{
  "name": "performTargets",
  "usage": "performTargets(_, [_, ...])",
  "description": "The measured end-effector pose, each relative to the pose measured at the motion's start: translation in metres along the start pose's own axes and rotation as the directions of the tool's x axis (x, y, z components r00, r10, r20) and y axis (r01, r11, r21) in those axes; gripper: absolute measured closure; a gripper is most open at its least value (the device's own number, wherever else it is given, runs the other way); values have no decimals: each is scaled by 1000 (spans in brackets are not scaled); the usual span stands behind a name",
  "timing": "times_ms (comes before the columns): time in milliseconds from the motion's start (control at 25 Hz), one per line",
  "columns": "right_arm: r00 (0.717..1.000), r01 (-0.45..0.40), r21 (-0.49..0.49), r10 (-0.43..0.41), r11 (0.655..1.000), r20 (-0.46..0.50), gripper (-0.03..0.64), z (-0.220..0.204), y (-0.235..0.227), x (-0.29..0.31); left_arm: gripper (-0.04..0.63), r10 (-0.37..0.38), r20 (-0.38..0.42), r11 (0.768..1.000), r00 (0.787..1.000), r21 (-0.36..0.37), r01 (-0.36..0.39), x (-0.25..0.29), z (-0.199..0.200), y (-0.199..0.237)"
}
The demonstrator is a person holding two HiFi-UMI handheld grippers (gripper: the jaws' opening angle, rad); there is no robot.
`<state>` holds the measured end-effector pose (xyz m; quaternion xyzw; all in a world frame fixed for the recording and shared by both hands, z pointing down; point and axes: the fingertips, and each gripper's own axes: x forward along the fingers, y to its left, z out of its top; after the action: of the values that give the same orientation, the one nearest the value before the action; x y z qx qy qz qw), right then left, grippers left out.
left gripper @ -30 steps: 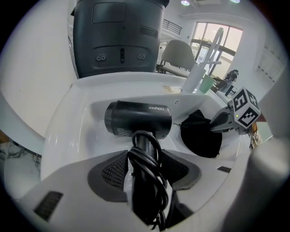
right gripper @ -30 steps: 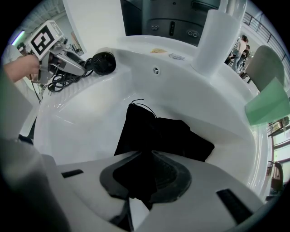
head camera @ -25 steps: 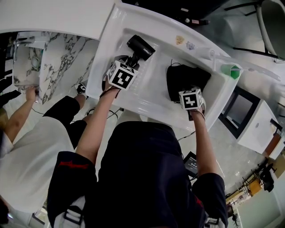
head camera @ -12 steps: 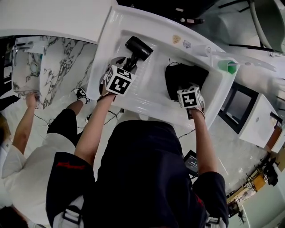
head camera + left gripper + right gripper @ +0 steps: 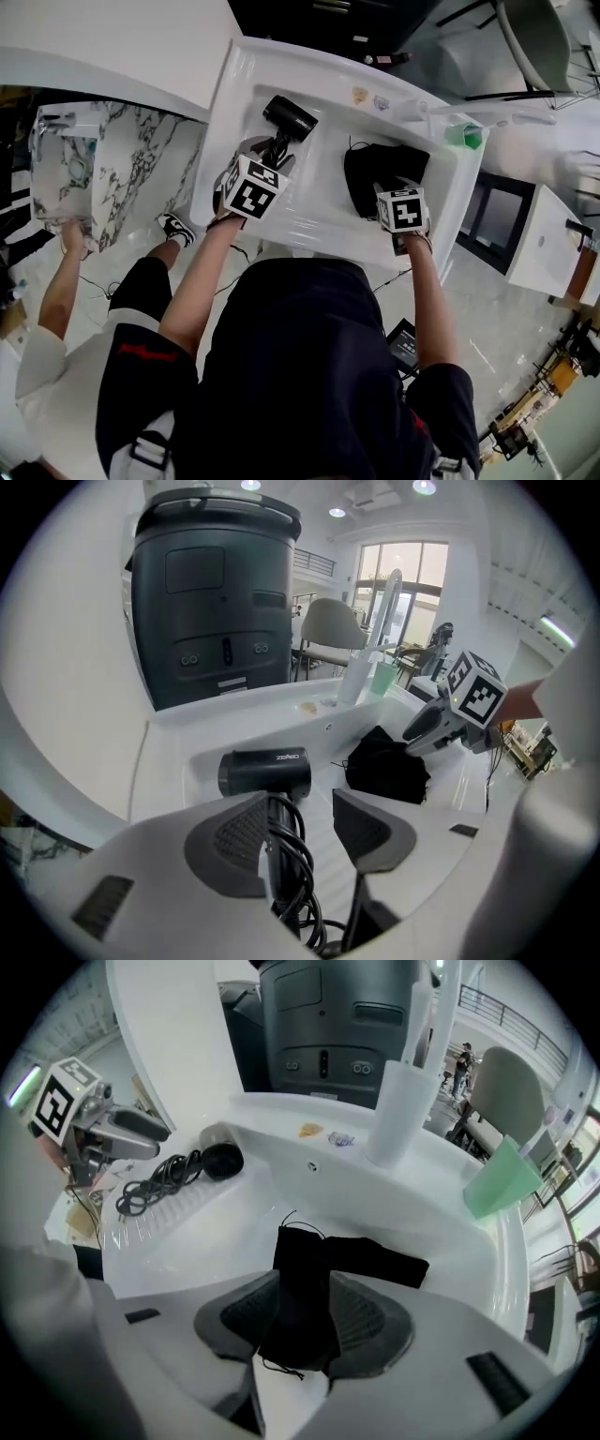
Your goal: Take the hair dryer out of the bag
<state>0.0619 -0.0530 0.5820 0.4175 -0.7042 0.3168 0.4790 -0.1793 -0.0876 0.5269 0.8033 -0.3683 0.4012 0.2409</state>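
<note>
Head view: the black hair dryer (image 5: 289, 116) lies in the white basin (image 5: 314, 220) at upper centre, outside the black bag (image 5: 375, 169) to its right.

Left gripper view: the left gripper (image 5: 305, 810) stands open. The dryer's handle and coiled cord lie between its jaws, with the right pad clear of them.

Right gripper view: the right gripper (image 5: 305, 1318) has just been opening its jaws, with loose bag fabric between them at lower centre.

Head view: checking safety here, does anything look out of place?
Yes: the hair dryer and its bundled cord lie inside the sink, near the black bag. An electrical appliance in a basin looks odd.
</note>
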Motion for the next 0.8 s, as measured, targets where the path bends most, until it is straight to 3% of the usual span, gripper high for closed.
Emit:
performTargets(320, [990, -13, 166, -10, 986, 138, 466, 30, 3, -35, 413, -89, 42, 993, 995, 75, 86, -14, 20, -22])
performTargets(480, [974, -68, 246, 11, 967, 226, 529, 51, 9, -56, 476, -117, 77, 986, 990, 125, 107, -19, 33, -31])
performTargets(640, [948, -104, 272, 12, 957, 318, 561, 71, 10, -81, 543, -152, 130, 982, 980, 133, 135, -25, 51, -45])
performTargets(800, [922, -111, 247, 7, 963, 386, 571, 88, 9, -105, 557, -175, 180, 981, 968, 113, 156, -33, 72, -58])
